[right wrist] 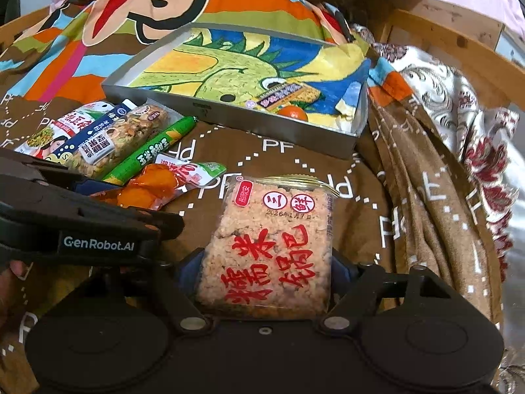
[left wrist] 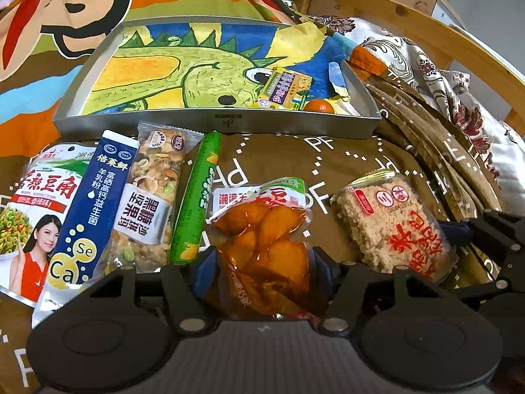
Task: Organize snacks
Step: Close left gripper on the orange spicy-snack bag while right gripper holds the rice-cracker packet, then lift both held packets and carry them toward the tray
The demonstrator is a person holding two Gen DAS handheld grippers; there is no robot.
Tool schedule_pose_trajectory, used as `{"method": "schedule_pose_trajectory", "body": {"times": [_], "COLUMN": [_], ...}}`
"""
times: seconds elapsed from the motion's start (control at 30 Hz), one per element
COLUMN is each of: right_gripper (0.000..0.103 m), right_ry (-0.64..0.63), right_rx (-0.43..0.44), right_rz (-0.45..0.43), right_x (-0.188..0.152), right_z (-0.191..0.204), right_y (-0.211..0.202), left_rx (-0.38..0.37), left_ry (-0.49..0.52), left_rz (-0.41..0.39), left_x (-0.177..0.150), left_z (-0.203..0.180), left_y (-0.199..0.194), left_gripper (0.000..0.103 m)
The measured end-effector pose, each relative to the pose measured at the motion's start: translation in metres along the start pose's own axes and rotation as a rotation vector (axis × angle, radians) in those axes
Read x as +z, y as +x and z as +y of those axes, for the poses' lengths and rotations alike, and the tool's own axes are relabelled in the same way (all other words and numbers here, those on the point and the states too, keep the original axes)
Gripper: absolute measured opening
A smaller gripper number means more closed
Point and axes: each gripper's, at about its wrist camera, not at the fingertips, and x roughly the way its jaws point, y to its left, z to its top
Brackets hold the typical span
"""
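Along the near edge of the brown blanket (left wrist: 357, 161) lie, from the left, a bean packet (left wrist: 36, 216), a blue milk-powder sachet (left wrist: 88, 210), a nut bar (left wrist: 149, 197) and a green corn sausage (left wrist: 197, 197). Next, the left gripper (left wrist: 262, 262) straddles the orange vacuum pack (left wrist: 265, 246), fingers at its sides; whether they pinch, I cannot tell. Rightmost, the right gripper (right wrist: 267, 269) likewise flanks the rice cracker (right wrist: 272, 246). Both grasps seem underway; next comes lifting each into the far tray (left wrist: 216, 124).
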Motion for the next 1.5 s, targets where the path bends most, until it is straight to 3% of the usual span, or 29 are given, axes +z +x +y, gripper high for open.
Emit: {"method": "schedule_pose_trajectory", "body": {"times": [0.47, 0.87, 1.3, 1.5], "right_gripper": [0.078, 0.078, 0.078, 0.078], "right_ry": [-0.090, -0.033, 0.054, 0.048], "right_rx": [-0.070, -0.105, -0.152, -0.152], "right_rz": [-0.102, -0.158, -0.282, -0.382], "right_x": [-0.002, -0.001, 0.005, 0.010], "right_z": [0.007, -0.003, -0.019, -0.016], "right_y": [-0.022, -0.034, -0.045, -0.047], "left_rx": [-0.038, -0.076, -0.096, -0.062], "left_ry": [-0.097, -0.150, -0.141, -0.138], "left_rz": [-0.006, -0.027, -0.145, -0.213], "left_x": [-0.013, -0.010, 0.003, 0.011], "left_z": [0.013, 0.019, 0.013, 0.016], "left_y": [-0.023, -0.041, -0.067, -0.072], "left_gripper": [0.059, 0.059, 0.059, 0.059]}}
